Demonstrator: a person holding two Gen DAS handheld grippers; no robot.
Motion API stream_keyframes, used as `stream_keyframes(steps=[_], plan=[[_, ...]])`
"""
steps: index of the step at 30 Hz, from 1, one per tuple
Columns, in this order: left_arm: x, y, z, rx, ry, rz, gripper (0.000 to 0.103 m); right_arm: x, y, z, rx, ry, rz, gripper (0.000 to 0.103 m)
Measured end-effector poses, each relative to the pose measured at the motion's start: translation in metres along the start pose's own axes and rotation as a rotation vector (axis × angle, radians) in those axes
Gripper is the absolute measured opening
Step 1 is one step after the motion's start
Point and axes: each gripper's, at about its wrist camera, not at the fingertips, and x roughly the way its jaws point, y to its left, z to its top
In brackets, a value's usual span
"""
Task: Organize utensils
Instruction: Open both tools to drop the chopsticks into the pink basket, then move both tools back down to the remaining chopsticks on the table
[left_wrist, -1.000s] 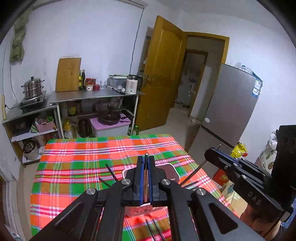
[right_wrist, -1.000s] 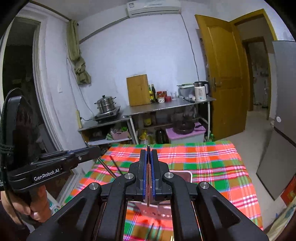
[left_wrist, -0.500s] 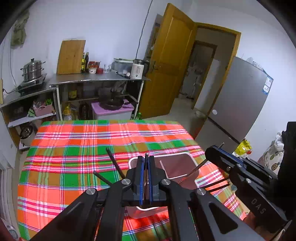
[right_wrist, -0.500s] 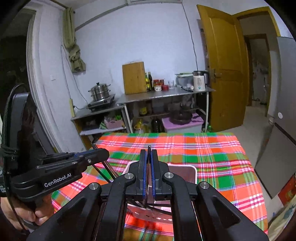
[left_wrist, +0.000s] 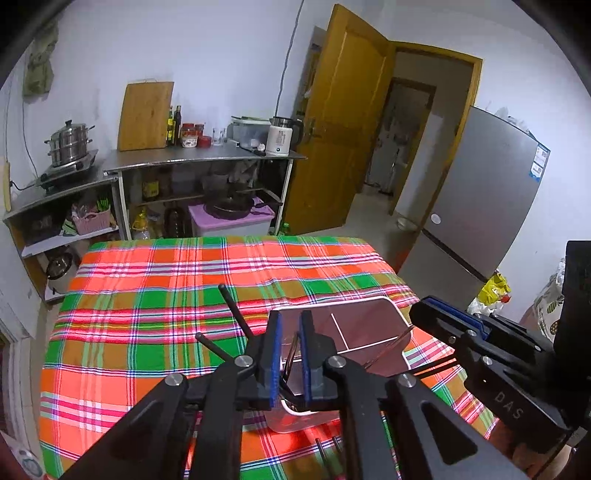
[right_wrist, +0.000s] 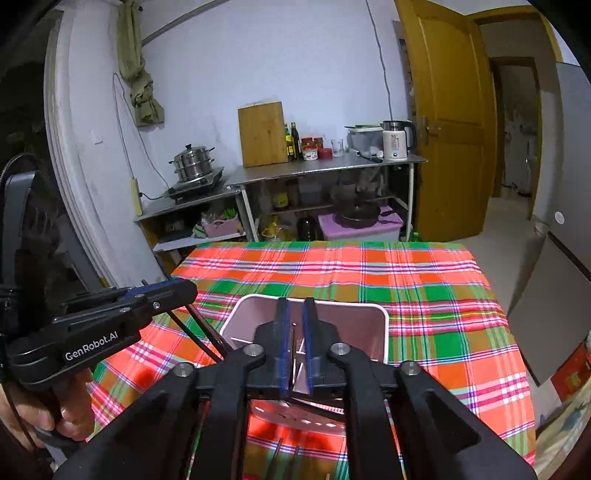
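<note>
Left wrist view showed the pink utensil bin sitting on the plaid-covered table, close to its near edge and well short of the far edge. Thin chopsticks ran down into the bin between the blue pads of the left gripper. Its jaws had just been opening and stood a narrow gap apart, the sticks between them but apparently no longer pinched. The right gripper hung over the same bin from the other side. It too had just been opening to a slim gap, with what looked like thin sticks in it, though they were hard to make out. Dark chopsticks leaned out over the bin's left rim, and more lay loose on the cloth at the near edge. To finish this release well, both jaws probably needed to open wider before lifting straight up, so no stick was dragged out. The leaning ones could tip over the rim if brushed.
</note>
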Motion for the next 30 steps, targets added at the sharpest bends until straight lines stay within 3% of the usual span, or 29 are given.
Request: stream_keyframes(steps=[12, 30], plan=[[-0.054, -0.012, -0.009, -0.009, -0.083, -0.004, 0.01, -0.049, -0.004, -0.004, 0.0, -0.062, -0.003, 0.012], [-0.109, -0.045, -0.112, 0.01, -0.09, -0.025, 0.01, -0.116, -0.016, -0.087, 0.049, -0.057, 0.007, 0.012]])
